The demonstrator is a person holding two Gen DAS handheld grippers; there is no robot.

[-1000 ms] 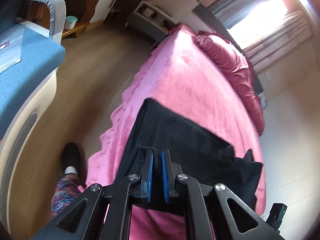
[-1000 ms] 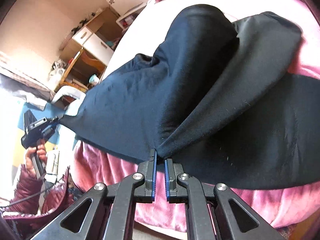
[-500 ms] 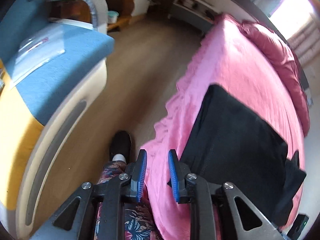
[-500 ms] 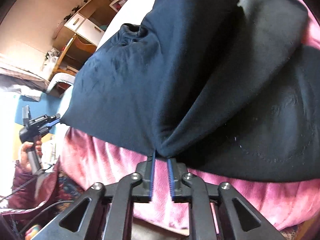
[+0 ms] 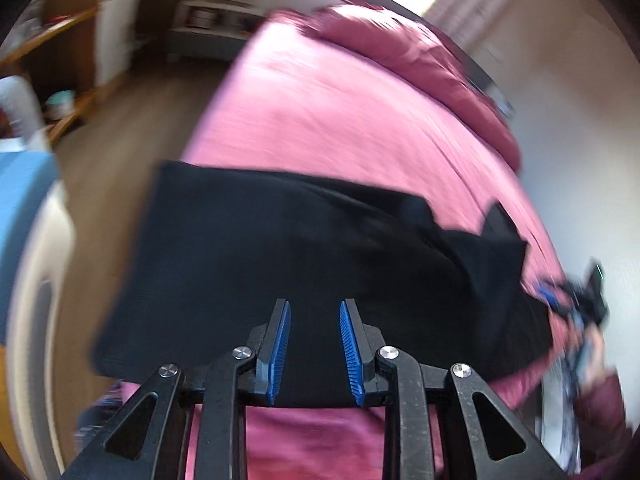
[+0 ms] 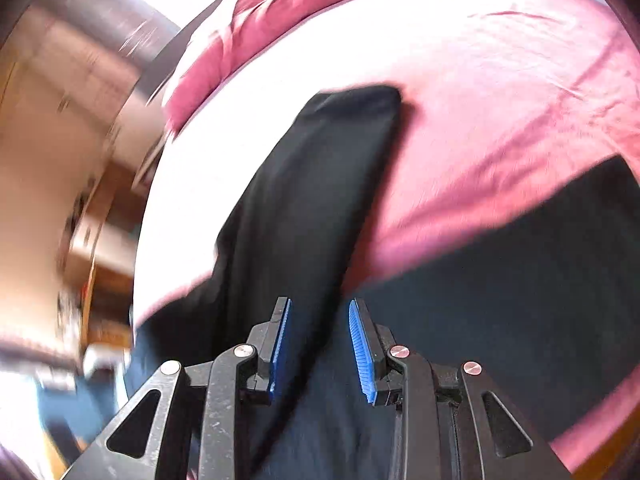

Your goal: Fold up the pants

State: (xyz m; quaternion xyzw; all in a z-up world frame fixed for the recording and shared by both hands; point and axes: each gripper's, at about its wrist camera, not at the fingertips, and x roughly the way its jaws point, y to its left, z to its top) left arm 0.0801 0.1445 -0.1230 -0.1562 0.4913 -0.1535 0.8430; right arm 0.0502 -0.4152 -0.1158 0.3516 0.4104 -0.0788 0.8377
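On the pink bed, as seen from the left wrist view, the black pants are lying spread across the near part of the cover, reaching from the bed's floor-side edge toward its wall side. The left gripper is hanging just above the near edge of the pants. Its jaws have just been opening and are now standing apart, blue pads exposed, with no cloth pinched between them. At the wall-side end of the pants, the right gripper is showing as a blurred dark shape held by a hand in a dark red sleeve. Beyond the far end of the bed, a low white shelf is standing against the wall. Wooden floor is running along the bed's left edge.

Over the same bed, in the right wrist view, the pants are filling the lower half of the picture. One folded band of the cloth is stretching away up the cover from the gripper. The right gripper is positioned directly over the dark fabric. Its jaws have just been opening and are now spread, blue pads clear of the cloth, gripping nothing. The picture is heavily motion-blurred at the left, so the furniture beside the bed cannot be identified.
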